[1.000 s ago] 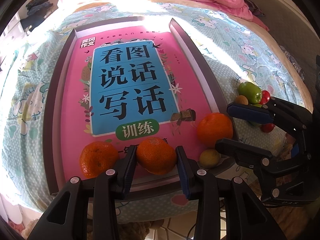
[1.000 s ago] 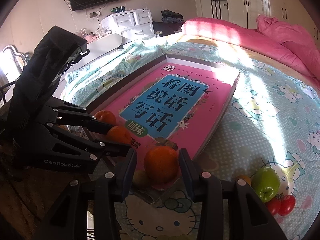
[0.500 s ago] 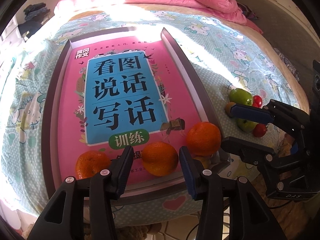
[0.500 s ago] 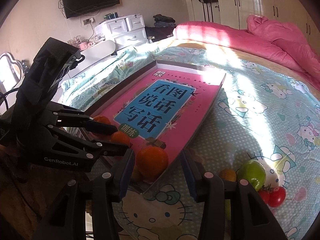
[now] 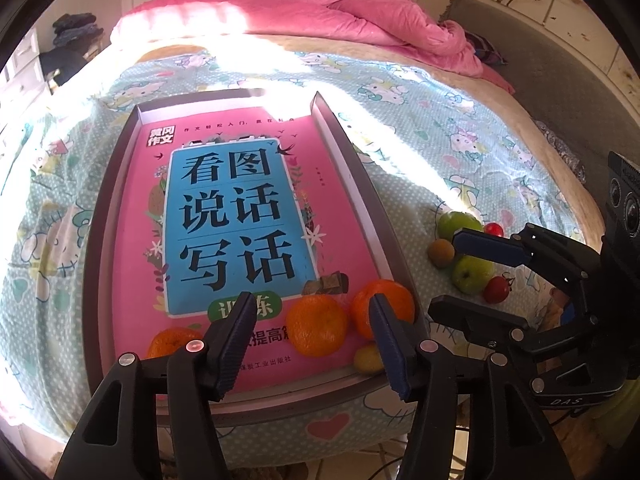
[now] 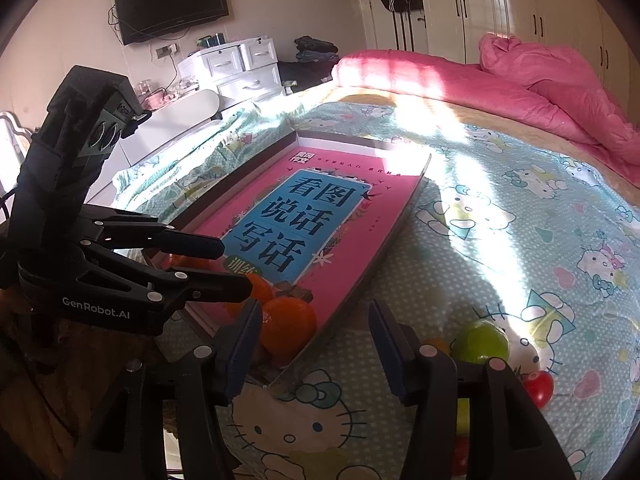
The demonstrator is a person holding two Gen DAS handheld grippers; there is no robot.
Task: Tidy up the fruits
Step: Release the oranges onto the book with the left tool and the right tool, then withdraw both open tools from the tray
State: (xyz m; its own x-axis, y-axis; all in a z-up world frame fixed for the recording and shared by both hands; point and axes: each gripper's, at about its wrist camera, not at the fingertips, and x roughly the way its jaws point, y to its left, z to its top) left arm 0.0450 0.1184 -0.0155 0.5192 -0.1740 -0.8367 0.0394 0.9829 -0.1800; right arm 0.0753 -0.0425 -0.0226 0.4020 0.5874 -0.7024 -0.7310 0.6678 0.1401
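Observation:
A shallow tray [image 5: 362,184] lined with a pink book cover lies on the bed. Three oranges sit at its near end: left [image 5: 172,342], middle [image 5: 316,330], right [image 5: 386,304], with a small yellow fruit [image 5: 366,358] beside them. My left gripper [image 5: 312,344] is open and empty above that end. My right gripper [image 6: 312,344] is open and empty, just right of the tray's corner, with the right orange [image 6: 288,326] at its left finger. Green apples [image 5: 456,226] [image 5: 472,274], red tomatoes [image 5: 496,290] and a small brown fruit [image 5: 440,252] lie on the sheet to the right.
A pink duvet [image 5: 360,28] is bunched at the far end of the bed. A white drawer unit [image 6: 236,68] and a wall TV [image 6: 172,4] stand beyond the bed's left side. The bed's edge runs just below both grippers.
Both grippers have pulled back and risen from the oranges. The left one shifted left off the middle orange; the right one shifted right, away from the right orange.

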